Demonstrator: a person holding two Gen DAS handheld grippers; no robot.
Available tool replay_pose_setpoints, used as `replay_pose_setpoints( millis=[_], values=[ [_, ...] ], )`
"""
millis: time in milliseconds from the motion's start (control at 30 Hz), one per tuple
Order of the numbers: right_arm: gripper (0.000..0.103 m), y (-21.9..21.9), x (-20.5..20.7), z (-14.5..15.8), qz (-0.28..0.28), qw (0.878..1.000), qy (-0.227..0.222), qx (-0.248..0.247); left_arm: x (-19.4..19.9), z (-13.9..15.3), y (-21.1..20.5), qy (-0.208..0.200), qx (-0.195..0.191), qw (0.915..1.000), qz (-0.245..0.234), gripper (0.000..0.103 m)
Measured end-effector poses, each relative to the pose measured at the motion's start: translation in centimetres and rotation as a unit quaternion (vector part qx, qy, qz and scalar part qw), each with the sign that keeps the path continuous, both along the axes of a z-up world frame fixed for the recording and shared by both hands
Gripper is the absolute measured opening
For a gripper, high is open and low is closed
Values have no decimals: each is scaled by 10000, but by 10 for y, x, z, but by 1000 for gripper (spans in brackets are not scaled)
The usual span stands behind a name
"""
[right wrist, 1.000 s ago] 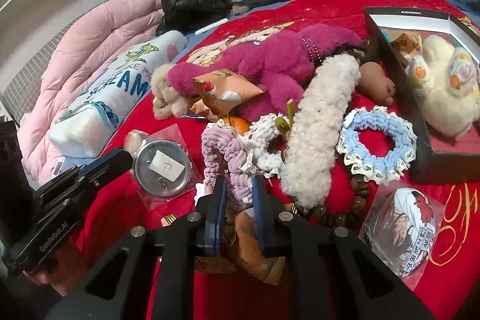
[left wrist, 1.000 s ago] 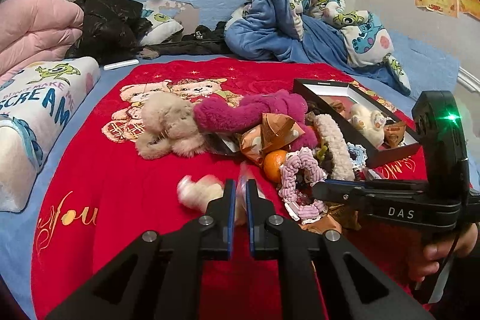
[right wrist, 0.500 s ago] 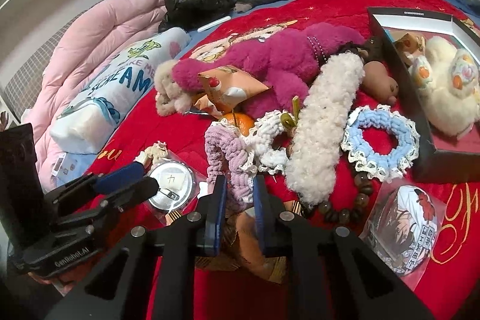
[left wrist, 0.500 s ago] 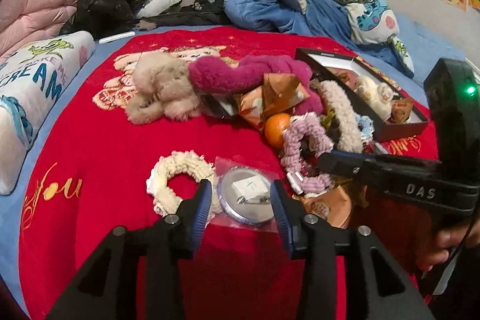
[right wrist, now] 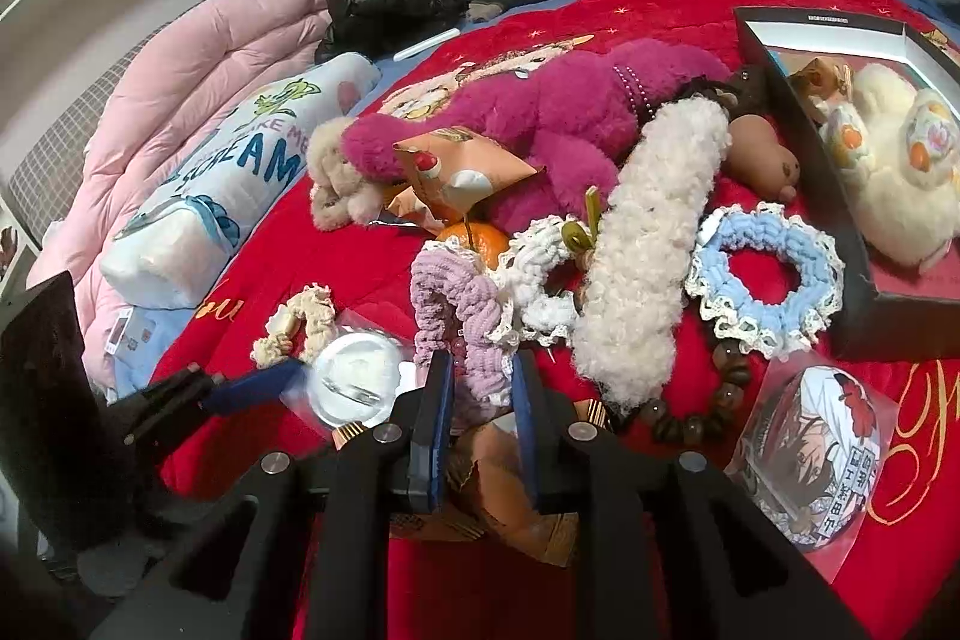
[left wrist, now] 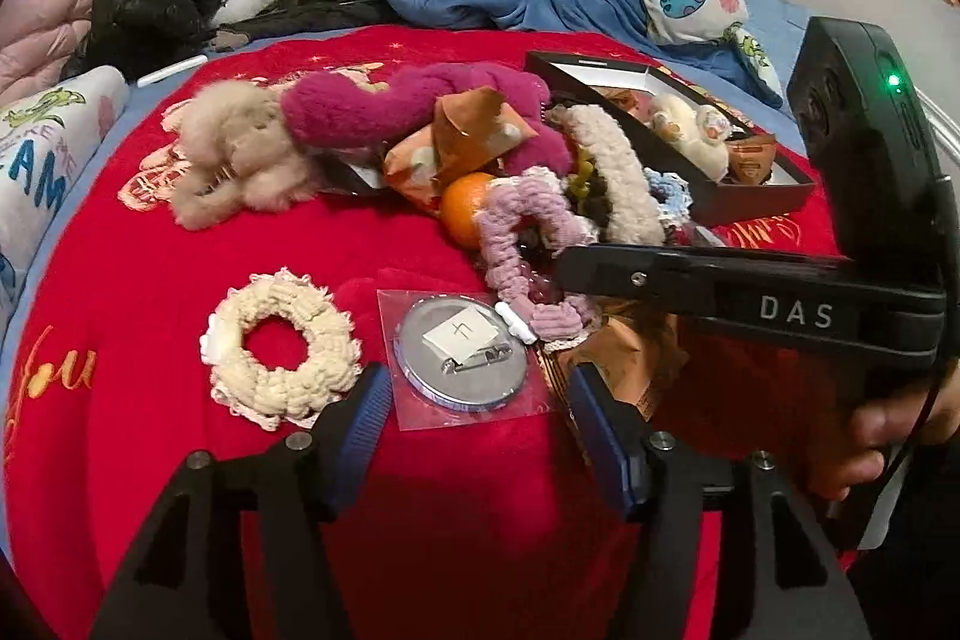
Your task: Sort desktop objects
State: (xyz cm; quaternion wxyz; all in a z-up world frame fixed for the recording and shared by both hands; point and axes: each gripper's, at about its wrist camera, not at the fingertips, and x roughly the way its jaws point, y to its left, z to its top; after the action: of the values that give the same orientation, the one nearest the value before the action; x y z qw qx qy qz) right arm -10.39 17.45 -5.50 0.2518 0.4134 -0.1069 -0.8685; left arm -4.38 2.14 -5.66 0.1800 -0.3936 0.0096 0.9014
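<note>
light: even, indoor, moderately bright | shadows: soft | edges: strong fisheye bending, dark vignette | focus: sharp

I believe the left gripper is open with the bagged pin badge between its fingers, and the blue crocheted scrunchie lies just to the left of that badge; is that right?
Not quite: the scrunchie beside the pin badge is cream, not blue, as the left wrist view shows. The left gripper is indeed open with the bagged badge between its fingers.

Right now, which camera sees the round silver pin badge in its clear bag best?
The left wrist view: the round silver pin badge lies whole, paper label and safety pin visible. The right wrist view shows it glared white, partly hidden.
</note>
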Motion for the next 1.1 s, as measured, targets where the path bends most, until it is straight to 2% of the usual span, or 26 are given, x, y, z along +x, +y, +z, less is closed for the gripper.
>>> replay_pose_setpoints(
  millis=[67,100,133,233,333,533,633,800,867,1100],
  values=[
    [21,0,-1,0,-13,10000,-12,-16,0,-1,1,35,-64,10000,30,62],
    [21,0,0,0,-14,10000,-15,-19,-1,-1,0,23,-33,10000,57,58],
    [21,-1,0,0,-16,10000,-16,-18,-2,-1,-1,29,-30,9999,136,47],
    [21,0,-1,-1,-16,10000,-10,-16,-7,-3,-5,-5,-45,9995,297,27],
    [22,0,0,-1,-20,10000,-20,-12,-7,-2,-7,14,82,9996,267,16],
    [22,0,0,0,-33,10000,-18,-10,-5,3,-5,167,12,9995,283,1],
    [22,1,1,2,-43,10000,13,16,-5,4,-6,169,68,9995,270,1],
    [14,2,3,5,-84,9999,105,38,-1,9,-9,236,131,9992,281,1],
    [11,4,4,8,-125,9998,165,-32,0,12,-11,258,181,9991,291,0],
    [9,11,8,20,-141,9989,287,-333,4,23,-15,432,252,9980,392,0]
  ],
)
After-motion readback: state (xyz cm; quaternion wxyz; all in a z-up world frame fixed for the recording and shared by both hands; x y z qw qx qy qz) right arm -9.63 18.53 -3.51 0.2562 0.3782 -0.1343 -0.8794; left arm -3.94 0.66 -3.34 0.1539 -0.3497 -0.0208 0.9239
